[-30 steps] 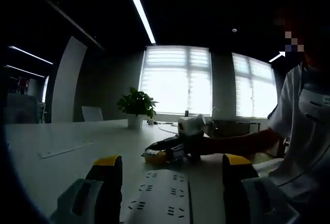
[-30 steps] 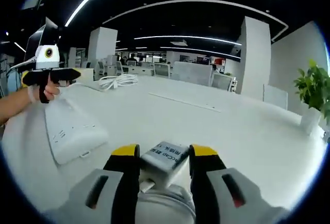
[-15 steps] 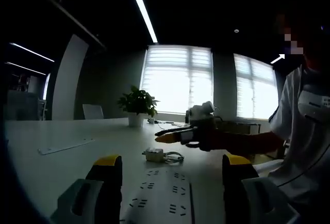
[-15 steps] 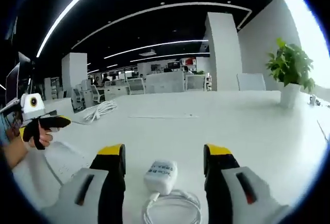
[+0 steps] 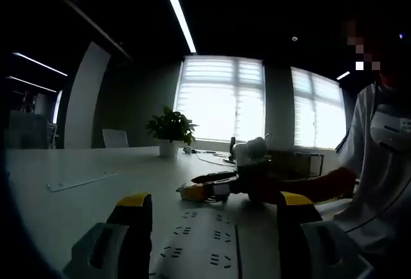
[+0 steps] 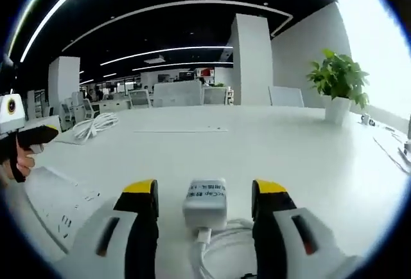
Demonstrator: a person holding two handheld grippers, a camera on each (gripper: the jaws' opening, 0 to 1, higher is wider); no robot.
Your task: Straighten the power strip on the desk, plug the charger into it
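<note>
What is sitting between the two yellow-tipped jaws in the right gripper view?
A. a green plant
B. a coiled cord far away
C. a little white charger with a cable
C: the white charger lies on the desk between the right gripper's open jaws, its cable trailing toward the camera.

Your right gripper (image 6: 204,195) straddles the charger (image 6: 205,197), gaps either side; its coiled cable (image 6: 221,243) crowds the near desk (image 6: 289,144). Open desktop lies beyond. Leftward, the power strip (image 6: 54,205) and left gripper (image 6: 19,139) block passage.
</note>
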